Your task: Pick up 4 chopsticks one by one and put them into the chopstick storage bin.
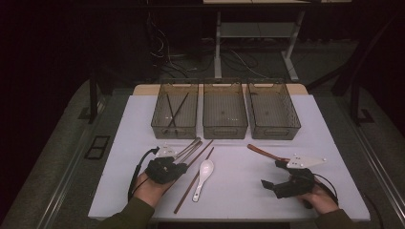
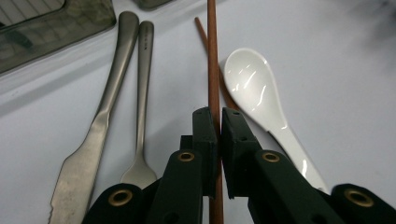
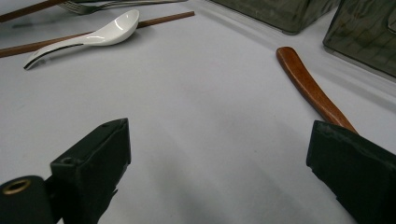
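Standing behind the white spoon [image 1: 204, 172] on the white table [image 1: 239, 191], three smoked bins [image 1: 225, 109] hold chopsticks [image 1: 175, 109] leftmost, while the left gripper [image 2: 218, 122] clenches a brown chopstick [image 2: 213, 60] and the right gripper [image 3: 219, 154] gapes released.

Three bins [image 1: 225, 125] behind cutlery, spoon [image 1: 204, 174] between chopsticks [image 1: 193, 182], knife [image 2: 93, 133] leftmost

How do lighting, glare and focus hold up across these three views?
High view: dim, surroundings nearly black, white table readable. Left gripper view: glare streaks on the white spoon, far edge soft. Right gripper view: near jaws blurred, wooden handle sharp.
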Available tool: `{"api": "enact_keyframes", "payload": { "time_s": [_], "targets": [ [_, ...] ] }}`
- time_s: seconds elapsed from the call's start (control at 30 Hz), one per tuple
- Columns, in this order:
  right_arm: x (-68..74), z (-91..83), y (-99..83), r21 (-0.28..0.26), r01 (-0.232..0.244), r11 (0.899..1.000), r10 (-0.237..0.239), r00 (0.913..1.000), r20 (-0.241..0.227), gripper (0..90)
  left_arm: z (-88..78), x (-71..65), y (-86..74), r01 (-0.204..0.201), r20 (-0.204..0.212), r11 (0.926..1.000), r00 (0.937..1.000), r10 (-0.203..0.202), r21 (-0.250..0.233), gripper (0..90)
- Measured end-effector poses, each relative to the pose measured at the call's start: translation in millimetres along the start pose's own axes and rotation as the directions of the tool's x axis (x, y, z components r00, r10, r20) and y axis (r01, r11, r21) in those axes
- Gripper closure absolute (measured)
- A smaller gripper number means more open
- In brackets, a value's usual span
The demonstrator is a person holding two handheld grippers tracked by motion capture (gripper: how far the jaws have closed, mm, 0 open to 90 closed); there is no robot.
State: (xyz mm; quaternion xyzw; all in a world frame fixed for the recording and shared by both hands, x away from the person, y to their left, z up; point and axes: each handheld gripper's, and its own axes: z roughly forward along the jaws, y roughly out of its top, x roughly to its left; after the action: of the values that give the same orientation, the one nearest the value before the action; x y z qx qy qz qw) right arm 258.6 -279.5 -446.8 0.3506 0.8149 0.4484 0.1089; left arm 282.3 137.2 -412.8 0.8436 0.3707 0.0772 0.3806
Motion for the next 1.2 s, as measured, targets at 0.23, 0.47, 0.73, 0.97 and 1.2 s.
{"api": "enact_keyframes", "payload": {
  "time_s": [0.23, 0.47, 0.73, 0.97, 1.2],
  "targets": [
    [-0.2, 0.1, -0.1, 0.0, 0.0, 1.0, 0.0, 1.0, 0.0, 6.2, -2.4, 2.7, 16.3, -0.028, 0.036, 0.9995, 0.9989, 0.028, -0.013, 84.1],
    [-0.3, -0.3, -0.1, -0.001, -0.003, 1.0, 0.003, 1.0, 0.0, 6.2, -3.5, 10.0, 38.9, -0.073, 0.062, 0.9967, 0.9952, 0.075, -0.035, 84.0],
    [-0.6, -0.3, -0.1, 0.0, -0.004, 1.0, 0.004, 1.0, -0.002, 6.2, -5.4, 22.0, 67.7, -0.107, 0.078, 0.9923, 0.9907, 0.111, -0.063, 84.0],
    [-0.6, -0.3, -0.1, 0.001, -0.005, 1.0, 0.005, 1.0, -0.002, 6.2, -9.7, 38.6, 90.1, -0.104, 0.08, 0.9912, 0.9907, 0.11, -0.082, 84.0],
    [-0.6, -0.3, -0.2, 0.0, -0.004, 1.0, 0.004, 1.0, -0.001, 6.2, -11.0, 58.8, 110.6, -0.093, 0.067, 0.9904, 0.9927, 0.1, -0.103, 84.0]
  ]
}}
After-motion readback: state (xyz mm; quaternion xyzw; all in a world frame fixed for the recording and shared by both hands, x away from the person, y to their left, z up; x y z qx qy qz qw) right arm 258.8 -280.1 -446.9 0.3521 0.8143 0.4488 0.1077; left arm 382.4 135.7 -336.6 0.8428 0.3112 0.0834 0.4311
